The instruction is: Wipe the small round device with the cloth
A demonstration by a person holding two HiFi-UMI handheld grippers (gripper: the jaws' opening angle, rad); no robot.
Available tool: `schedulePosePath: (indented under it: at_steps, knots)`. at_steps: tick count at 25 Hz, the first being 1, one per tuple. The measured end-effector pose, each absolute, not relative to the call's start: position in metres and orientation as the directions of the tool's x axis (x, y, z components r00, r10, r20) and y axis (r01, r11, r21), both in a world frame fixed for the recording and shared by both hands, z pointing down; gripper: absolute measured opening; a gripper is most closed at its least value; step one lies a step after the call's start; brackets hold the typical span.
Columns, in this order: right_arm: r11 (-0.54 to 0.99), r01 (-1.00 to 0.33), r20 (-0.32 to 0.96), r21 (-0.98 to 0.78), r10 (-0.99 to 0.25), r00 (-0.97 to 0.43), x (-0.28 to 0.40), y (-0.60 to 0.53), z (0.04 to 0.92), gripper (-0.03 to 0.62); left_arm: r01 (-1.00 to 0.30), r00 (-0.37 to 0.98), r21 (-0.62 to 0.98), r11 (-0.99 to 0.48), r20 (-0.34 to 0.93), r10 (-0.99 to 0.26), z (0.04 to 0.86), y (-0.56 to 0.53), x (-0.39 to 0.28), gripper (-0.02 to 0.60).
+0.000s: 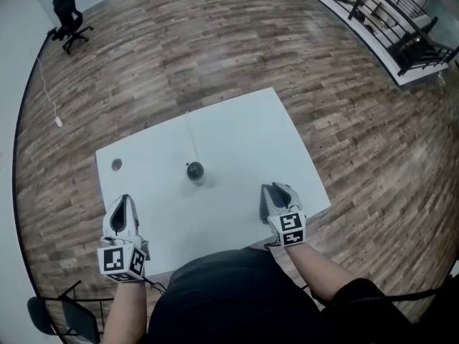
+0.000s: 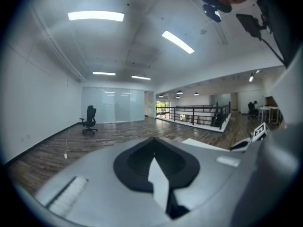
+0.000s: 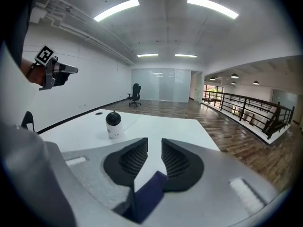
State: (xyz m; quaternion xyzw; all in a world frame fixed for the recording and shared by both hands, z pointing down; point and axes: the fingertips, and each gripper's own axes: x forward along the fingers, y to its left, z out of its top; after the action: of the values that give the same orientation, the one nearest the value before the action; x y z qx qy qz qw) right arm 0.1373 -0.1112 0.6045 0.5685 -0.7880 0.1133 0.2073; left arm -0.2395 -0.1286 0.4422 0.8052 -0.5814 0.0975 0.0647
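Note:
The small round device [image 1: 194,170], a white body with a black domed top, stands upright near the middle of the white table [image 1: 237,131]. In the right gripper view the device [image 3: 113,125] is ahead and to the left. My right gripper [image 1: 277,190] is low over the table's near right part, short of the device. Its jaws [image 3: 154,143] stand a little apart, and a dark blue piece [image 3: 147,195], maybe the cloth, sits low in the gap. My left gripper [image 1: 123,202] is over the near left corner, shut [image 2: 152,140] with nothing between its pads.
A thin cable [image 1: 189,131] runs from the device to the table's far edge. A small round disc [image 1: 117,165] lies at the table's left side. Wood floor surrounds the table, with a black office chair [image 1: 69,16] far off and a railing [image 1: 380,6] at the right.

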Motion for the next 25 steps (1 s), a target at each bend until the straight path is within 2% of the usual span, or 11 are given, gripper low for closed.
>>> schedulePosePath:
  at_steps: [4,7,25]
  knots:
    - [0.318,-0.944,0.491,0.091,-0.839,-0.235,0.146,-0.104,0.620,0.157,-0.950,0.302,0.002,-0.312,0.253,-0.919,0.449,-0.123,-0.241,0.008]
    - [0.312,-0.946,0.514,0.088,-0.828,-0.225,0.149,-0.098,0.632,0.189,-0.949,0.303,-0.010,-0.317,0.261,-0.916,0.449,-0.119,-0.240,0.008]
    - [0.233,-0.972,0.662,-0.007,-0.728,-0.180,0.168,-0.073,0.697,0.250,-0.952,0.274,-0.051,-0.302,0.298,-0.915,0.445,-0.108,-0.240,0.008]
